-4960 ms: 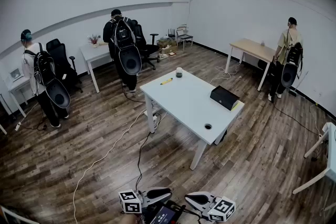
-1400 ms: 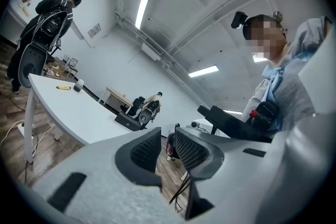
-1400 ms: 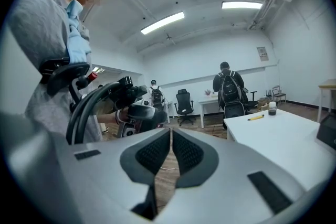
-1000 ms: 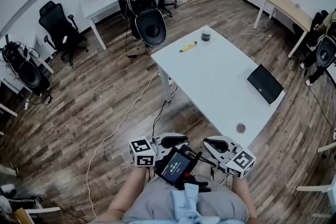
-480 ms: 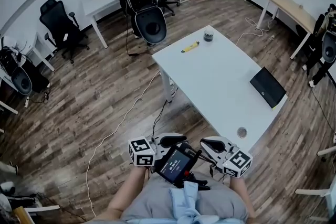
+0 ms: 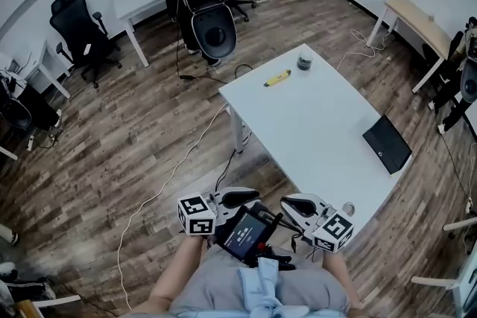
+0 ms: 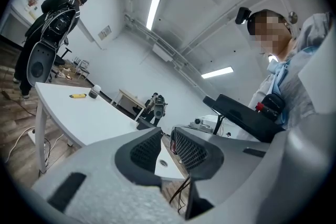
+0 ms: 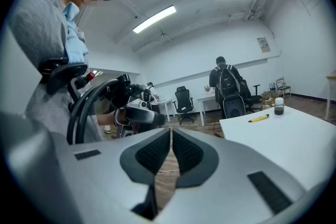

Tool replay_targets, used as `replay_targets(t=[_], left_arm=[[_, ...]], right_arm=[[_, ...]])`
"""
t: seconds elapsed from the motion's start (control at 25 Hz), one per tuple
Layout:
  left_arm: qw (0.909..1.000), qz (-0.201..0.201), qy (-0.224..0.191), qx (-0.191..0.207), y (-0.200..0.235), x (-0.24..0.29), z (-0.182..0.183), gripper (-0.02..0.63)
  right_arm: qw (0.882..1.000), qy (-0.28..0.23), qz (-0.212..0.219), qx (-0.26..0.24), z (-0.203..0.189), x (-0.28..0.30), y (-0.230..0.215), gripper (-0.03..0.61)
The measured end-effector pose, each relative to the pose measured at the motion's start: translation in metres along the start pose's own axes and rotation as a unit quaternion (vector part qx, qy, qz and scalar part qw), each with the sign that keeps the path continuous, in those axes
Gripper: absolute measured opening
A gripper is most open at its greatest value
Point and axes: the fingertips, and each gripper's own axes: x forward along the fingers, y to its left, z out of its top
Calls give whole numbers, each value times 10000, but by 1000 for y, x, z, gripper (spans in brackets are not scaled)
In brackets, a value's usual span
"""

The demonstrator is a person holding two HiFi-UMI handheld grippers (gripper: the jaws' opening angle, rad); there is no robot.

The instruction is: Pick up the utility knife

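While on white table, utility knife

No legible text anywhere. Chest-mounted screen shows lit lines, too small to read. Marker cubes on left gripper and right gripper: black-and-white square patterns only, no characters. Wall sign: unreadable.

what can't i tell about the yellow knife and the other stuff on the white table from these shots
- Utility knife: too small in every view to tell whether its blade is out.
- Dark jar beside it: too small in all views; label and contents unreadable.
- Flat black item near the table corner: small in the head view; laptop or case, cannot tell.
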Motion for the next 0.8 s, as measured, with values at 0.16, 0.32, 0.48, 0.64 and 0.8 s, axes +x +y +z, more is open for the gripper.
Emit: replay_targets(t=[0.16, 0.32, 0.48, 0.64, 0.8], left_arm=[[10000, 21, -28, 40, 38, -8, 29, 77], [10000, -15, 23, 62, 72, -16, 54, 78], [9998, -106, 122, 64, 100, -18, 68, 77], [9995, -214, 224, 48, 121, -25, 79, 78], [9991, -330, 249, -22, 135, -22, 87, 77]], right_arm=[[9999, 60, 88, -32, 16, 38, -19, 31], [9999, 35, 43, -101, 35, 73, -39, 31], [9999, -9, -88, -52, 42, 94, -60, 31], [9996, -30, -296, 28, 46, 111, -72, 31], [9991, 22, -405, 134, 43, 119, -80, 31]])
